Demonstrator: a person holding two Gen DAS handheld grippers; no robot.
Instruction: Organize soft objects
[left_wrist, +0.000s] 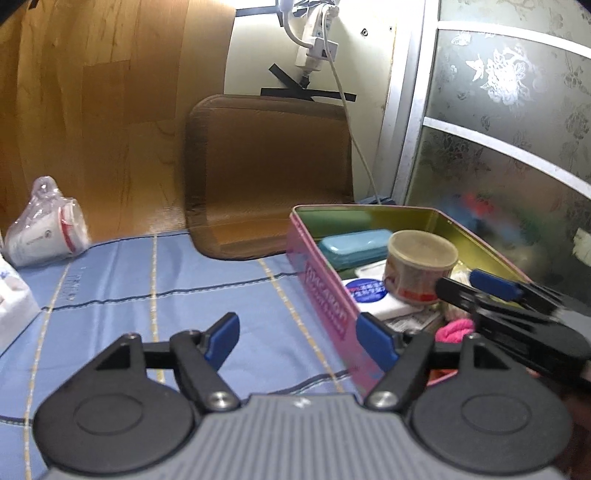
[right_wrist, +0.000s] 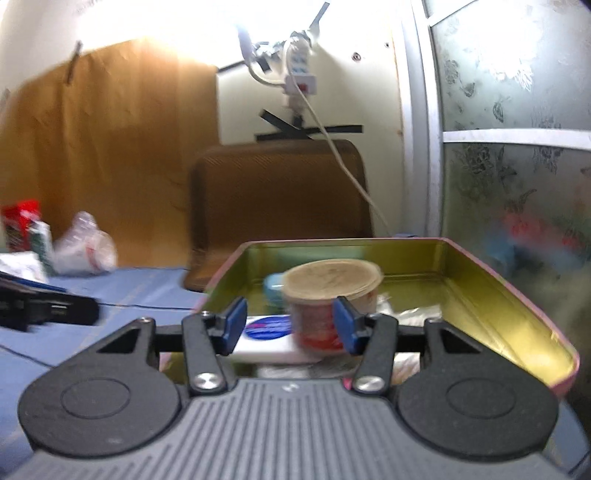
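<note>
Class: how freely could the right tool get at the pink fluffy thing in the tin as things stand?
Probably yes. The right tool is open over the tin, which has no lid. The pink fluffy thing lies near the tin's front, beside the round tub, not under it. The tub may crowd the approach.

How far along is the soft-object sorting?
Early. Done: the pink tin already holds a pink fluffy item, a teal case and a lidded cup. In hand: nothing; the left gripper is open over the blue cloth, and the right gripper hangs open over the tin. Left: the bagged white item outside.
</note>
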